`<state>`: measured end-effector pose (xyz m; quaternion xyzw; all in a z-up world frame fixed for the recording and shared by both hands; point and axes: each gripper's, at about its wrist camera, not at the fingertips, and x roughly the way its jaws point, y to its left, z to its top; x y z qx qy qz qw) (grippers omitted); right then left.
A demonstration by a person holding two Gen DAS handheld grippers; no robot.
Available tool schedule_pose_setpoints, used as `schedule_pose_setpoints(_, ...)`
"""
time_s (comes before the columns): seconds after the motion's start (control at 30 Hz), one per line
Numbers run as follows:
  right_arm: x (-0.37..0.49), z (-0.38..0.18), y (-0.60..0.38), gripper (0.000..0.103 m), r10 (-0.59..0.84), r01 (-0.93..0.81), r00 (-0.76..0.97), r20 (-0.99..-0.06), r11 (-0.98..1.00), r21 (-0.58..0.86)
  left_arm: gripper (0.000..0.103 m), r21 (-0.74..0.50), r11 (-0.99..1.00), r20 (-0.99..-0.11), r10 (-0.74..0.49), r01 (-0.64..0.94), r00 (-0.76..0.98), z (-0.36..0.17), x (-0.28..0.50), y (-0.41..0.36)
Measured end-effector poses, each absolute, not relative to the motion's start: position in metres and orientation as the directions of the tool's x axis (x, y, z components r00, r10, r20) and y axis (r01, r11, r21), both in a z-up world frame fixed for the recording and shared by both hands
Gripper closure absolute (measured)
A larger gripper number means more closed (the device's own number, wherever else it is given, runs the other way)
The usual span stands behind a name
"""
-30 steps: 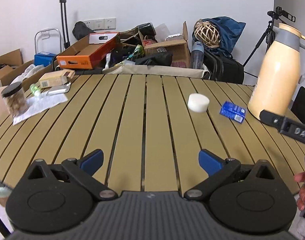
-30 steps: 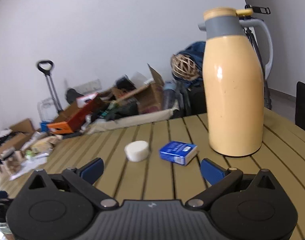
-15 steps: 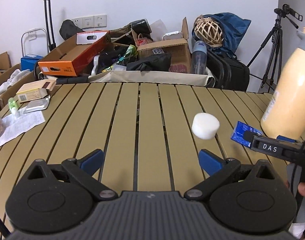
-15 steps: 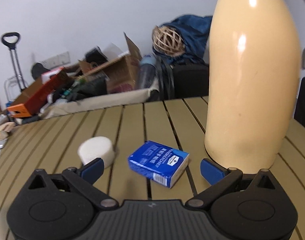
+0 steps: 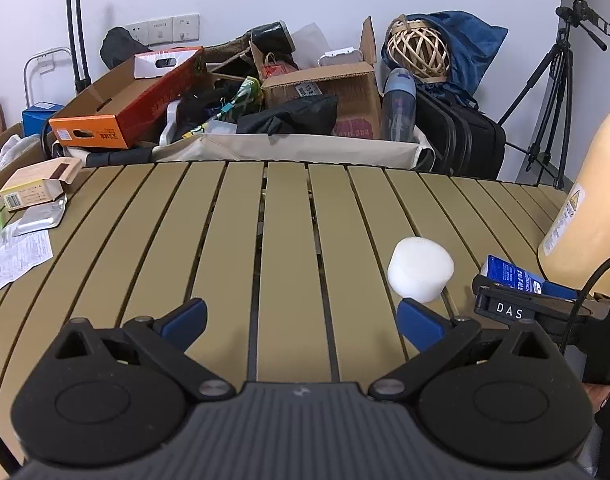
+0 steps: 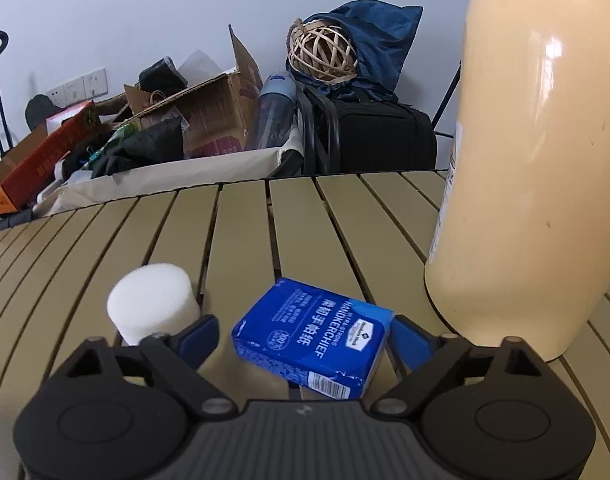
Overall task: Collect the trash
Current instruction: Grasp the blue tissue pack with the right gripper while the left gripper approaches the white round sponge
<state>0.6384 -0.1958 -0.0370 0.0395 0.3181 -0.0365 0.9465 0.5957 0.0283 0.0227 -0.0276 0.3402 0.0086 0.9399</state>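
Observation:
A blue handkerchief pack lies on the slatted olive table, between the fingers of my right gripper. Its jaws are closing; the right pad is at the pack's edge and the left pad still stands off it. A white foam cylinder stands just left of that gripper's left finger. In the left wrist view the foam cylinder sits just beyond the right fingertip of my left gripper, which is open with nothing between its fingers. The blue pack shows partly behind the right gripper's body.
A tall cream thermos jug stands close to the right of the pack. At the table's left edge lie a small carton, a foil packet and a printed paper sheet. Boxes, bags and a tripod crowd the floor behind.
Both grippers have moved forward toward the foam cylinder and the blue pack, which look larger. The right gripper's fingers have come around the pack and narrowed. The left gripper has drifted right.

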Motion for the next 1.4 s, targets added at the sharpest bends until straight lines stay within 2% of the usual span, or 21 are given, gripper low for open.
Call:
schedule_pose_setpoints(0.03, 0.639, -0.037, -0.196, 0.019, -0.046, 0.099, 0.796, -0.604, 0.994, 0.055, 0.000, -0.054, 0.998, -0.643, -0.006, -0.037, 0.766, 0.021, 0.596, 0.028)
schedule_pose_setpoints(0.37, 0.637, -0.038, -0.200, 0.023, -0.032, 0.100, 0.796, -0.604, 0.992, 0.079, 0.000, -0.072, 0.997, -0.657, -0.023, -0.033, 0.753, 0.015, 0.596, 0.023)
schedule_pose_setpoints(0.9, 0.577, -0.018, -0.244, 0.023, 0.009, 0.103, 0.843, -0.537, 0.979, 0.177, 0.000, -0.064, 0.998, -0.665, -0.048, 0.007, 0.746, 0.009, 0.618, -0.005)
schedule_pose_setpoints(1.4, 0.508, -0.019, -0.331, 0.023, -0.122, 0.242, 0.873, -0.473, 0.949, 0.203, 0.000, -0.042, 0.999, -0.689, -0.035, 0.009, 0.724, -0.016, 0.679, -0.064)
